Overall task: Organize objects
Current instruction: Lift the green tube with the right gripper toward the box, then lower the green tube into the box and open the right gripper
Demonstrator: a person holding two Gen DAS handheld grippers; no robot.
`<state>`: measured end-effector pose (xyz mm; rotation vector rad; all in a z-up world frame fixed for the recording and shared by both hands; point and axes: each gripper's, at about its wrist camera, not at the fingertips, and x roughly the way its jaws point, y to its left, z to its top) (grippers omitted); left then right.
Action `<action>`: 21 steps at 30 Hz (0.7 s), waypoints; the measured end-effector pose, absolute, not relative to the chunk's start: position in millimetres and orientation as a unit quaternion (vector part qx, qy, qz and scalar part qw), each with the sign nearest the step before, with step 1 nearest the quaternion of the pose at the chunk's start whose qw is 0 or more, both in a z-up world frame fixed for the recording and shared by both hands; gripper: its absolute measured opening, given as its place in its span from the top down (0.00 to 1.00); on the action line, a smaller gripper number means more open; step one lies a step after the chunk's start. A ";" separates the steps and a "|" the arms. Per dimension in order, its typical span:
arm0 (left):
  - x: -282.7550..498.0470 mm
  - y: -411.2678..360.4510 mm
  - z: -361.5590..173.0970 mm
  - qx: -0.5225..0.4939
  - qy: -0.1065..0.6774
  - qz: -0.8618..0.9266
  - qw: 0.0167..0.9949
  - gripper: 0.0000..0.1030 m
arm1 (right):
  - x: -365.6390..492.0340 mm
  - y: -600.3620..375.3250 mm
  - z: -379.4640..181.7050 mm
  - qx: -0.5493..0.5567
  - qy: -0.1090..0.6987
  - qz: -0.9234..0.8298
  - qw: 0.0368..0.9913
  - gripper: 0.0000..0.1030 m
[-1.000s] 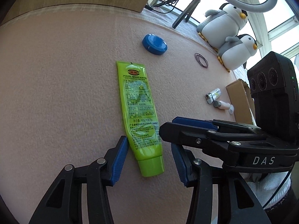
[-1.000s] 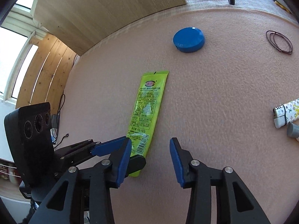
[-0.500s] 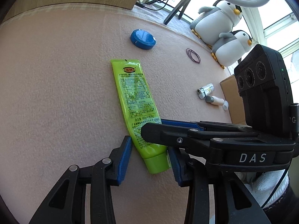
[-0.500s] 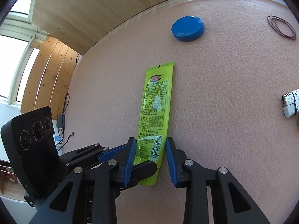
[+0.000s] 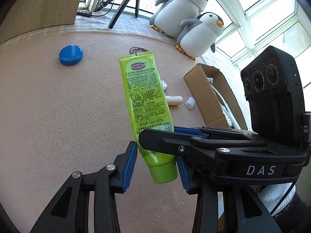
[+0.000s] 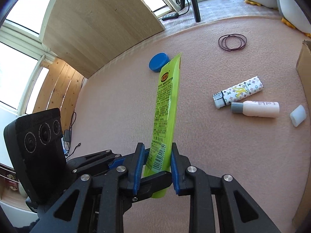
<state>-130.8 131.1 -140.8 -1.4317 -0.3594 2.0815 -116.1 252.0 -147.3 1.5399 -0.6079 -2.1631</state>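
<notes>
Pink mat | both tongs clamp green tube

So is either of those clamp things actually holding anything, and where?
Yes: both grippers, left and right, pinch the green tube near its cap end, lifted off the pink mat.

Pink felt table: blue lid, rubber bands, lighter, small bottle (lying down), cardboard box.
</notes>
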 end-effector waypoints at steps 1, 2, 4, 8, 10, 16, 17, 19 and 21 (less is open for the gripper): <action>-131.5 142.7 -137.3 -0.535 -0.131 0.780 0.298 0.58 | -112.6 262.1 -144.0 0.549 -0.222 -0.780 0.202 0.78; -131.4 154.0 -133.8 -0.532 -0.127 0.779 0.306 0.58 | -108.5 273.4 -139.8 0.544 -0.226 -0.784 0.196 0.78; -131.2 177.5 -127.5 -0.528 -0.119 0.777 0.321 0.58 | -100.8 294.6 -133.0 0.536 -0.232 -0.790 0.185 0.78; -129.5 223.8 -116.1 -0.522 -0.103 0.770 0.352 0.58 | -87.4 335.3 -120.9 0.520 -0.242 -0.803 0.161 0.78; -128.8 246.0 -111.9 -0.520 -0.097 0.765 0.367 0.58 | -82.2 354.6 -115.7 0.513 -0.247 -0.809 0.148 0.78; -129.2 309.2 -107.5 -0.520 -0.089 0.746 0.406 0.58 | -67.0 411.8 -108.1 0.498 -0.266 -0.819 0.106 0.78; -129.3 319.4 -107.9 -0.522 -0.090 0.741 0.413 0.58 | -64.7 420.4 -107.4 0.496 -0.269 -0.819 0.099 0.78; -129.0 338.2 -108.2 -0.523 -0.086 0.735 0.423 0.58 | -59.9 436.7 -106.8 0.493 -0.275 -0.821 0.087 0.79; -129.5 354.2 -108.5 -0.522 -0.077 0.734 0.428 0.58 | -56.8 450.2 -105.9 0.491 -0.278 -0.822 0.078 0.79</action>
